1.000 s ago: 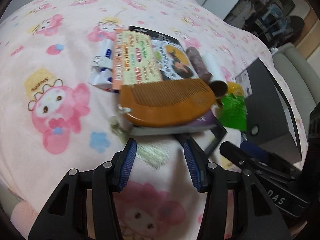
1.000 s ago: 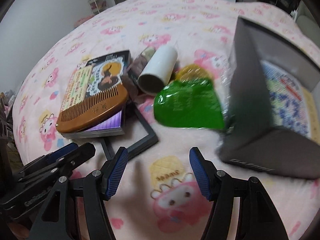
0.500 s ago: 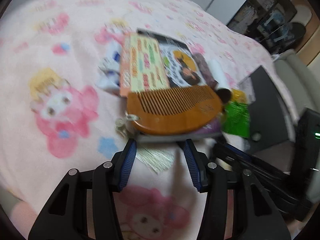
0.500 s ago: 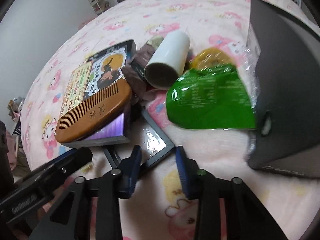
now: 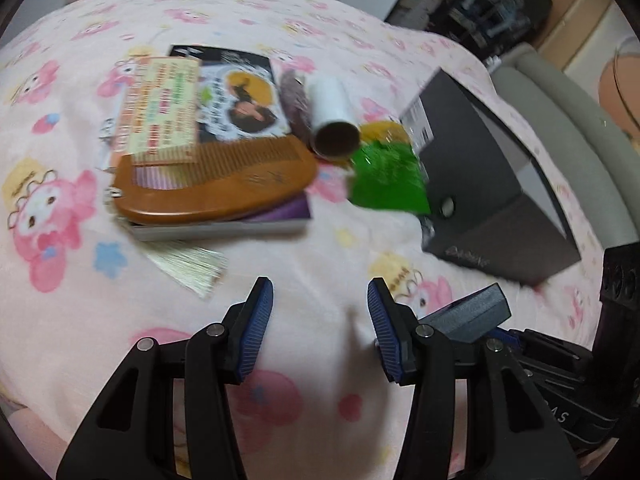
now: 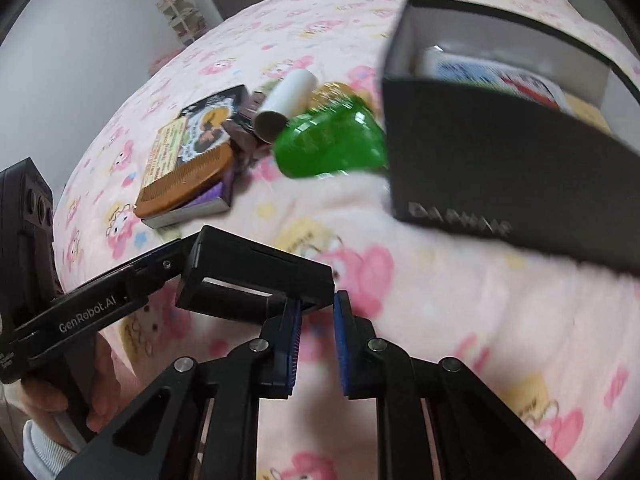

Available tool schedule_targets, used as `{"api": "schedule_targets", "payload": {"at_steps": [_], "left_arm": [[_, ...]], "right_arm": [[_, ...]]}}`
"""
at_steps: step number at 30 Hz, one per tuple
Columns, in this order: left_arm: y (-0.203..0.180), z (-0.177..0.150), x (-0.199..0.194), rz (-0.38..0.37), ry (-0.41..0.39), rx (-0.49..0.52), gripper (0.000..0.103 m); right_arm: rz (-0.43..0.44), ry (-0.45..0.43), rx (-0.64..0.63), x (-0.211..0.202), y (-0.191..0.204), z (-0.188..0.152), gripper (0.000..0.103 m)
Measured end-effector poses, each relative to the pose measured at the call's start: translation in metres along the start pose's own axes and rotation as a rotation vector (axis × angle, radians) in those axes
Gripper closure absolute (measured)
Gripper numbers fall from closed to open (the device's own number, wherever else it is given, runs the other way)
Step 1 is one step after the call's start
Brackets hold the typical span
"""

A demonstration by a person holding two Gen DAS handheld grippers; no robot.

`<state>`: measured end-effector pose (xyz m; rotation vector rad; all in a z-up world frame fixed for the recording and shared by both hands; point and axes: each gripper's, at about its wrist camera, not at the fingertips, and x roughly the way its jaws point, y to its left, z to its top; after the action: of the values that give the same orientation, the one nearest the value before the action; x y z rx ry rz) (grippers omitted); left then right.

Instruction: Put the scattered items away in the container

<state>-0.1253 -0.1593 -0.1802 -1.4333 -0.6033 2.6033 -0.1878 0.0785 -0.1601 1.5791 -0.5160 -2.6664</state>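
A pink cartoon-print bed carries a dark open box (some items already inside). Beside it lie a green packet, white tube and wooden comb on a book. The left tool gapes empty; the right tool pinches a black frame.

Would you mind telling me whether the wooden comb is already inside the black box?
No, the wooden comb lies on a book on the pink blanket, well apart from the black box.
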Motion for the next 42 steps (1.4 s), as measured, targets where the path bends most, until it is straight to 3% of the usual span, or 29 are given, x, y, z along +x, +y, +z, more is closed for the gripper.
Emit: {"api": "schedule_targets", "payload": {"at_steps": [7, 11, 15, 23, 25, 28, 32, 37, 42], "left_arm": [[-0.005, -0.008, -0.003, 0.026, 0.0, 0.012, 0.053], [0.005, -0.009, 0.001, -0.062, 0.046, -0.039, 0.053], [-0.007, -0.016, 0.006, -0.124, 0.087, -0.008, 0.053], [-0.043, -0.033, 0.018, -0.158, 0.149, 0.056, 0.053], [-0.05, -0.036, 0.019, -0.147, 0.15, 0.07, 0.053], [-0.055, -0.036, 0.021, -0.059, 0.119, 0.086, 0.053], [-0.057, -0.032, 0.024, -0.053, 0.11, 0.074, 0.054], [-0.07, -0.043, 0.027, -0.073, 0.15, 0.139, 0.066], [-0.05, -0.045, 0.023, -0.232, 0.227, 0.024, 0.066]], "right_arm": [[0.001, -0.004, 0.056, -0.006, -0.007, 0.0, 0.09], [-0.003, -0.004, 0.088, -0.008, -0.012, 0.002, 0.09], [-0.016, 0.023, 0.119, -0.008, -0.02, -0.001, 0.09], [-0.061, 0.033, 0.209, -0.026, -0.058, -0.02, 0.089], [-0.06, 0.027, 0.212, -0.027, -0.06, -0.021, 0.089], [-0.015, 0.018, 0.211, -0.03, -0.06, -0.023, 0.088], [0.043, 0.078, 0.161, -0.016, -0.046, -0.034, 0.085], [0.089, 0.11, 0.136, -0.005, -0.035, -0.039, 0.083], [0.044, 0.063, 0.136, -0.013, -0.04, -0.033, 0.082]]}}
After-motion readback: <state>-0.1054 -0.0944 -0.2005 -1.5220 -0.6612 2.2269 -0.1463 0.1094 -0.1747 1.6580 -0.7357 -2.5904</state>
